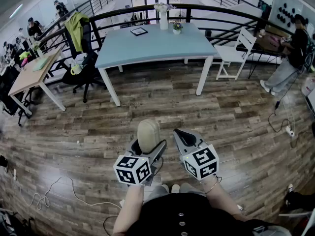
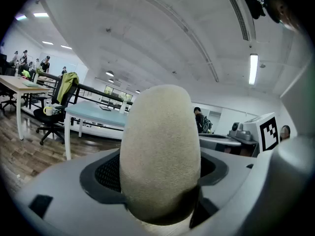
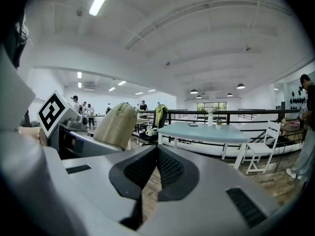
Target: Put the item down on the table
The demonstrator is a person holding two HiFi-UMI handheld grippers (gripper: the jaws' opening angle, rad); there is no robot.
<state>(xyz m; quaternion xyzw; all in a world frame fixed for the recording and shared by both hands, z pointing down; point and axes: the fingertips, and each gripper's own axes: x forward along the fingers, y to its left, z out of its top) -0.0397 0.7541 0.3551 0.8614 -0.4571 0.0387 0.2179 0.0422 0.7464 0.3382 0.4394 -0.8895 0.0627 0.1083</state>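
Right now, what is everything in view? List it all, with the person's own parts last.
item: one, beige, egg-shaped, upright in the left claw
table: one, light blue top, white legs, ahead across the floor
vase: one, white, with flowers, far edge of table
pot plant: one, small, beside vase
flat device: one, dark, on table left of vase
white chair: one, right of table
office chair: one, black, green jacket on it, left of table
desk: one, wood top, far left
railing: black, behind table
power strip: one, white, floor at right
bystander: one, black top, far right; more far left
left claw: shut on item
right claw: shut, empty
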